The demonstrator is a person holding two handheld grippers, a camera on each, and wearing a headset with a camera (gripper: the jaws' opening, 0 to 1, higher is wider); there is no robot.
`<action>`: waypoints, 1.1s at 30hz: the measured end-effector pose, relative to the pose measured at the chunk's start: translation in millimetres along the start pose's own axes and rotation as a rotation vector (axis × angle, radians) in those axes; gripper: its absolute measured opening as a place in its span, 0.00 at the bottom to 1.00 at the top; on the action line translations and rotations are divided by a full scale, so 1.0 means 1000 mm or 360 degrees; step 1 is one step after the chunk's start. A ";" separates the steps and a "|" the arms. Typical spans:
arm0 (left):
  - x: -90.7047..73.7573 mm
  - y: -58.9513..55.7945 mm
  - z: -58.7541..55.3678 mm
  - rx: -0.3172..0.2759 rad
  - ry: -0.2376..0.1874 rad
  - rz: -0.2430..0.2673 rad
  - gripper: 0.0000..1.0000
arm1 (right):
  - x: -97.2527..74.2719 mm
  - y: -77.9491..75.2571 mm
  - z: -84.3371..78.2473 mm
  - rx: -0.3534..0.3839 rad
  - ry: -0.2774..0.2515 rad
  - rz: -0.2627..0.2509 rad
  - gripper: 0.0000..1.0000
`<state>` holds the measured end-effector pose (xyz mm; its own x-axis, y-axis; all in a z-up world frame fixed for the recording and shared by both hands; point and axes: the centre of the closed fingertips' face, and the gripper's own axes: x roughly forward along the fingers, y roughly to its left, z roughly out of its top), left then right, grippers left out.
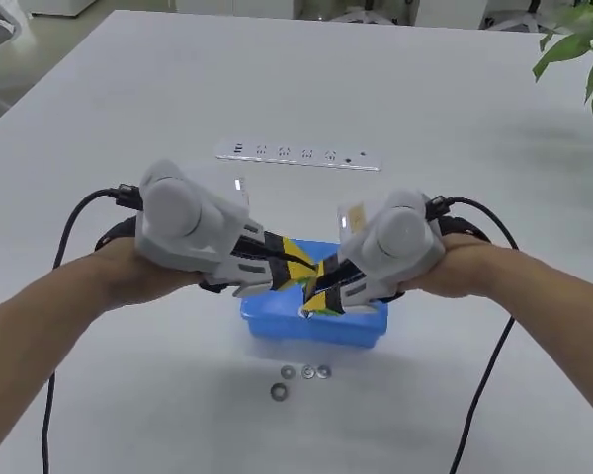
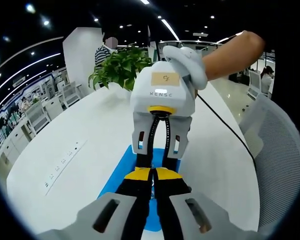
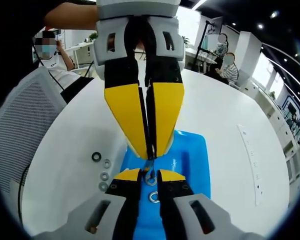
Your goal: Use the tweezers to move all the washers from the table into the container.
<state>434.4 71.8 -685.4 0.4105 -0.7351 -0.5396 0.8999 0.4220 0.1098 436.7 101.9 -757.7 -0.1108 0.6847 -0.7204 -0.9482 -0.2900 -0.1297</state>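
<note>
1. My left gripper (image 3: 150, 151) is clamped on the tweezers (image 3: 149, 163). My right gripper (image 3: 149, 175) sits nearly closed at their tips; I can't tell whether it pinches.
2. A washer (image 3: 151, 178) is over the container (image 3: 192, 160), so this looks like the drop step.
3. Next: release it, then pinch up the four washers (image 1: 307, 371) on the table (image 1: 128, 395).

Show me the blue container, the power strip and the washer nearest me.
blue container (image 1: 306, 334), head view, front wall.
power strip (image 1: 298, 155), head view, middle of its top.
nearest washer (image 1: 274, 393), head view, its ring.

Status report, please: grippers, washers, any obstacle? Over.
Left gripper shut on tweezers, right gripper jaws slightly apart, both over container. Two washers inside, four on table beside it. No obstacle seen.
</note>
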 end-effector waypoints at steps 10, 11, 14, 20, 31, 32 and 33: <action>-0.002 0.002 0.008 -0.0002 -0.0009 0.0012 0.05 | -0.009 0.001 0.005 0.0013 -0.0011 -0.0036 0.20; -0.002 0.002 0.009 -0.0001 -0.0011 0.0012 0.05 | -0.011 0.001 0.005 0.0021 -0.0014 -0.0043 0.22; -0.003 0.002 0.013 0.0000 -0.0019 0.0018 0.05 | -0.016 0.000 0.008 0.0029 -0.0028 -0.0067 0.22; -0.007 0.000 0.021 0.0020 -0.0029 0.0028 0.05 | -0.027 0.002 0.008 0.0065 -0.0036 -0.0110 0.26; -0.011 -0.001 0.028 0.0022 -0.0022 0.0046 0.05 | -0.051 0.009 -0.001 0.0197 -0.0045 -0.0215 0.37; -0.011 -0.001 0.028 0.0022 -0.0021 0.0048 0.05 | -0.053 0.009 -0.001 0.0209 -0.0050 -0.0223 0.38; -0.012 -0.002 0.029 0.0021 -0.0022 0.0048 0.05 | -0.054 0.009 -0.002 0.0218 -0.0052 -0.0229 0.39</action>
<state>432.2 64.1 -654.9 0.4396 -0.7293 -0.5243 0.8889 0.4372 0.1370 434.6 60.9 -720.7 0.0215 0.7345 -0.6782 -0.9864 -0.0951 -0.1342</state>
